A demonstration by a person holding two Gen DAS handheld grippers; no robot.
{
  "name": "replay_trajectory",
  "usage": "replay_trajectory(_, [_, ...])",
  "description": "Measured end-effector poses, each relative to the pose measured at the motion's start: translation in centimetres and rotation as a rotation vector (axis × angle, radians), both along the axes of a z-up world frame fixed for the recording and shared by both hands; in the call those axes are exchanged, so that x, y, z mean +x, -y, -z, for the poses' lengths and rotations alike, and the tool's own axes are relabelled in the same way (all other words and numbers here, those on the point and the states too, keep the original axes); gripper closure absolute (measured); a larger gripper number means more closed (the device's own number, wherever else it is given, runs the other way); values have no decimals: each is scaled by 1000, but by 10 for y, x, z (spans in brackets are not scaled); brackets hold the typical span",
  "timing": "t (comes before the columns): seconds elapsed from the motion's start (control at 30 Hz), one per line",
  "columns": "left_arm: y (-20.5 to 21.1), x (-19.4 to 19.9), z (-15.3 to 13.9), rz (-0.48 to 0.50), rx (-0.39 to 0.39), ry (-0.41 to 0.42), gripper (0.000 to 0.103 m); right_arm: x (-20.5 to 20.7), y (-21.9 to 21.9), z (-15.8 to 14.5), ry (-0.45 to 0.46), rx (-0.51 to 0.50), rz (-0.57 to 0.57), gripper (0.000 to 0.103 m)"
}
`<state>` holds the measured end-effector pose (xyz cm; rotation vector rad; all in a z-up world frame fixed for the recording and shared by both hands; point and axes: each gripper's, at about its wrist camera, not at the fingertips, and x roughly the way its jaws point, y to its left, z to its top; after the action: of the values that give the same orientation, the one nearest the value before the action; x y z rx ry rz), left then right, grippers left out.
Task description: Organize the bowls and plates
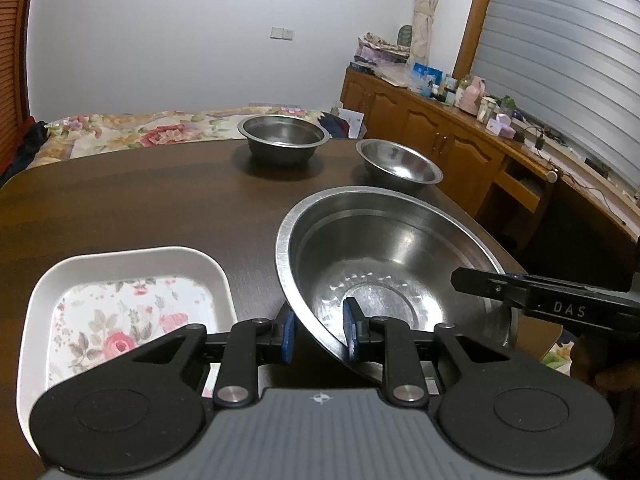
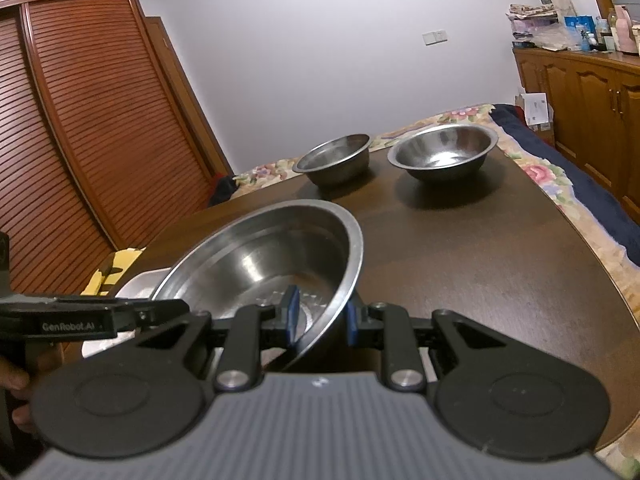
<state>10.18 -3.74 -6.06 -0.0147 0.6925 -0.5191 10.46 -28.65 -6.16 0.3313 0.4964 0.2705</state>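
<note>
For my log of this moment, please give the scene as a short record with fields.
surface: dark wooden table
held item: large steel bowl, tilted
left gripper: shut on the bowl's near rim
right gripper: shut on the rim's opposite side
other bowls: two smaller steel bowls, upright, apart, at the far edge
dish: white floral tray, left of the large bowl

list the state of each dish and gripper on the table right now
big bowl: empty, tilted, rim gripped on two sides
left gripper: jaws shut on the big bowl's rim
right gripper: jaws shut on the big bowl's rim
far bowl: empty, upright on the table
mid bowl: empty, upright on the table
floral plate: empty, flat on the table, beside the big bowl
</note>
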Motion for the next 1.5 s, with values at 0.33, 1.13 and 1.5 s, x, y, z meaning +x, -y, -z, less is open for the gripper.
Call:
replay_trajectory(0.33, [2, 3, 2, 8, 8, -3, 76, -3, 4, 5, -10, 8, 5, 78])
replay_trajectory(1.13, [-1, 2, 3, -7, 14, 7, 73, -5, 9, 1, 9, 4, 23, 62])
replay_trajectory(1.5, [-5, 3, -5, -29, 11, 39, 57, -8, 11, -12, 48, -16, 34, 61])
